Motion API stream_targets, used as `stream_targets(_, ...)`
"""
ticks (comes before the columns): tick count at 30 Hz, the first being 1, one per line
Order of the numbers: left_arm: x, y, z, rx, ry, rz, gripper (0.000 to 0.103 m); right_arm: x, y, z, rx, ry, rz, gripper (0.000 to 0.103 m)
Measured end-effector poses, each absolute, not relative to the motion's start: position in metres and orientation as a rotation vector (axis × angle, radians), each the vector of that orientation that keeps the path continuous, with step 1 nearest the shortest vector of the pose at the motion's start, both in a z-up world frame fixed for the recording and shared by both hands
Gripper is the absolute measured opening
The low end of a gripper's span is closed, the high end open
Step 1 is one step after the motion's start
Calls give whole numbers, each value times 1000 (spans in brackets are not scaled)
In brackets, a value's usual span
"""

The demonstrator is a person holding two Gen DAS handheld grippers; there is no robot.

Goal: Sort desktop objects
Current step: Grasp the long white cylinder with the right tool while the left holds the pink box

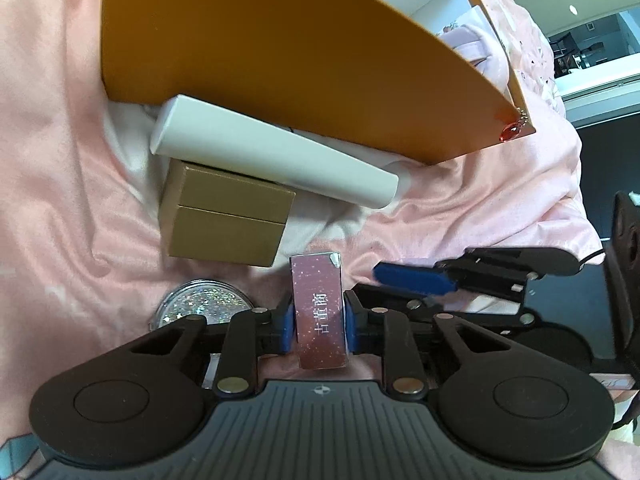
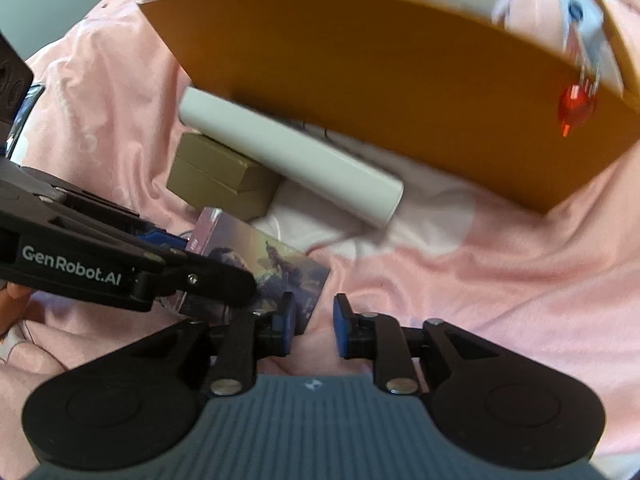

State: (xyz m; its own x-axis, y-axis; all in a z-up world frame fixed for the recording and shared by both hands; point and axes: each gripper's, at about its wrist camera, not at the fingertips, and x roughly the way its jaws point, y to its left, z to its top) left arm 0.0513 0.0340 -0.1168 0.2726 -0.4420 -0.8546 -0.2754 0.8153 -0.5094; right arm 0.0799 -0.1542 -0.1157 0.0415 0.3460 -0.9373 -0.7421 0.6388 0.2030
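Item: small pink card box (image 1: 320,312), glitter-speckled spine with white printed characters, picture on its broad face. Location: over the pink bedsheet (image 1: 60,152), at 6 o'clock of the left wrist view, just beside the brown cardboard box (image 1: 224,220) lying toward 10 o'clock.

Left gripper (image 1: 318,316): blue pads pressed on the two narrow sides of the pink card box, jaws drawn close around it.

Right gripper (image 2: 316,326): jaws a little apart, nothing between them; one corner of the pink card box is just beside its left pad.

Handling, judged: light, stiff thin card, likely crushable under hard squeeze; printed finish may be slick. Best hold is across the narrow sides near mid-length, as now.

Other loose pieces: white cylindrical tube (image 1: 276,156) lying across the top of the brown cardboard box; round clear case of glitter (image 1: 204,304) at 8 o'clock.

Container: orange storage box (image 1: 260,48), open-topped, at 12 o'clock. Contents partly visible in the right wrist view: white and pink packets, too blurred to name. A red bead charm (image 2: 574,108) hangs at its corner
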Motion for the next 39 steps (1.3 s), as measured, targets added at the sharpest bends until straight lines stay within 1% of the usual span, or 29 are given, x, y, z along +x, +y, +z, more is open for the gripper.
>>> stream_targets(3, 46, 38, -109, -644, 1302, -106, 26, 78, -153, -103, -429, 1198, 900, 25)
stream_targets(11, 29, 46, -77, -554, 1274, -39, 25, 73, -138, -84, -580, 941, 1007, 42)
stream_targets(12, 27, 47, -74, -546, 1272, -34, 25, 71, -134, -84, -618, 902, 1014, 46)
stream_targets(18, 20, 45, -66, -511, 1272, -12, 26, 58, -118, -90, -878, 697, 1073, 45)
stream_targets(26, 24, 45, -79, -533, 1289, -7, 25, 51, -90, -114, -1093, 571, 1148, 43)
stream_targets(29, 22, 49, -80, -555, 1288, -10, 26, 53, -83, -120, -1127, 555, 1185, 41)
stream_targets(32, 23, 50, -82, -565, 1288, -16, 25, 58, -77, -127, -1154, 559, 1207, 36)
stream_targets(33, 22, 50, -83, -567, 1289, -17, 25, 59, -76, -129, -1159, 564, 1213, 33)
stream_targets(39, 22, 50, -82, -566, 1286, -24, 25, 60, -74, -132, -1192, 540, 1217, 32)
